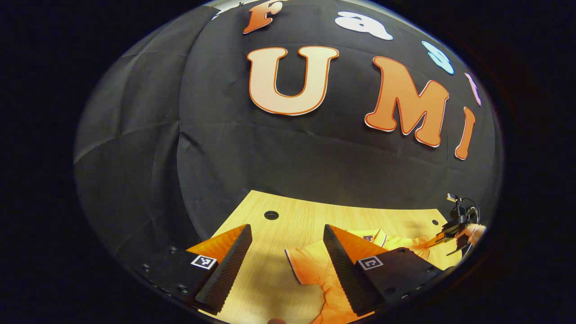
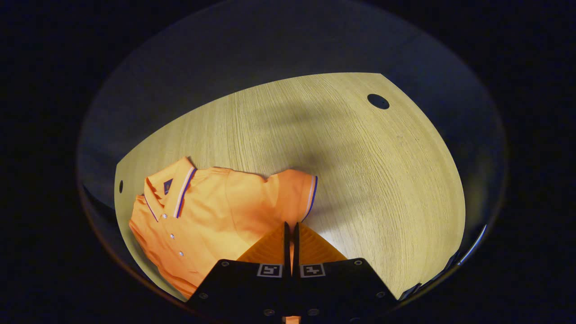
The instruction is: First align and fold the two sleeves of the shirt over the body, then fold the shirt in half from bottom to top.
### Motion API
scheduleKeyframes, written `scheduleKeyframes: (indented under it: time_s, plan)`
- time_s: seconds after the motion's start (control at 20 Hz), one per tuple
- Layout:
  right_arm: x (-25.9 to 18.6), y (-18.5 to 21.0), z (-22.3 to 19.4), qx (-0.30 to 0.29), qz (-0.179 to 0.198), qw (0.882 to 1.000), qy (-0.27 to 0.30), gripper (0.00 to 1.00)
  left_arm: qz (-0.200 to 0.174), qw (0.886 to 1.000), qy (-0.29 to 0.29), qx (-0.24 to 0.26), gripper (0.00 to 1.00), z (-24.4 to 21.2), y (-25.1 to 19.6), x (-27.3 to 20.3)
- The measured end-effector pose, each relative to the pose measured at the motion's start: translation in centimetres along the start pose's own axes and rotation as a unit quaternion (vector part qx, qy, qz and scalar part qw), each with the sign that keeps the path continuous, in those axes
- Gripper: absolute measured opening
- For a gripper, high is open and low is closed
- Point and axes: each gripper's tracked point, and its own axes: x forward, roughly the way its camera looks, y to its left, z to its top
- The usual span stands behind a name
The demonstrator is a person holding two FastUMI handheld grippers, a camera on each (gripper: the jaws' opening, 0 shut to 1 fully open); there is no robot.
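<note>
An orange polo shirt [image 2: 216, 207] with striped collar and cuffs lies face up on the wooden table [image 2: 360, 157], its collar [image 2: 180, 191] to the left in the right gripper view. One sleeve [image 2: 294, 191] lies spread flat just past my right gripper [image 2: 291, 225], which is shut with a thin strip of orange fabric pinched between its fingers. In the left gripper view that sleeve [image 1: 310, 265] lies under my left gripper [image 1: 286, 227], which hovers open and wide over the sleeve's cuff and bare wood. The right gripper [image 1: 454, 225] appears at the far right, pinching fabric at the shirt's other side.
The table [image 1: 292, 216] has a round hole [image 1: 271, 215] near its far edge and a smaller hole [image 1: 435, 222] at the right. The black cloth wall rises right behind the table. Bare wood stretches beyond the shirt, with a hole [image 2: 378, 101] at the far corner.
</note>
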Motion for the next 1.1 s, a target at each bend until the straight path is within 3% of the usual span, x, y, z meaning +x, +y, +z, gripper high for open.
scheduleKeyframes:
  time_s: [0.15, 0.5, 0.85, 1.1]
  plan:
    - [-1.9, 1.8, 0.7, -0.044, -0.01, 0.999, -0.027, 0.0, -0.003, 1.0, -0.004, -0.002, 0.98, 0.3, 0.9, -0.2]
    - [-6.8, 12.5, -1.1, -0.118, 0.044, 0.99, -0.056, 0.0, -0.011, 1.0, -0.006, 0.002, 0.98, 0.2, 4.0, -0.8]
    - [-4.5, 19.6, -5.4, -0.205, 0.07, 0.976, -0.037, 0.02, -0.001, 1.0, 0.01, -0.011, 0.98, -1.2, 7.8, -0.9]
    - [-3.0, 21.7, -7.1, -0.219, 0.09, 0.971, -0.021, 0.02, 0.0, 1.0, 0.02, -0.013, 0.98, -2.0, 8.5, -0.3]
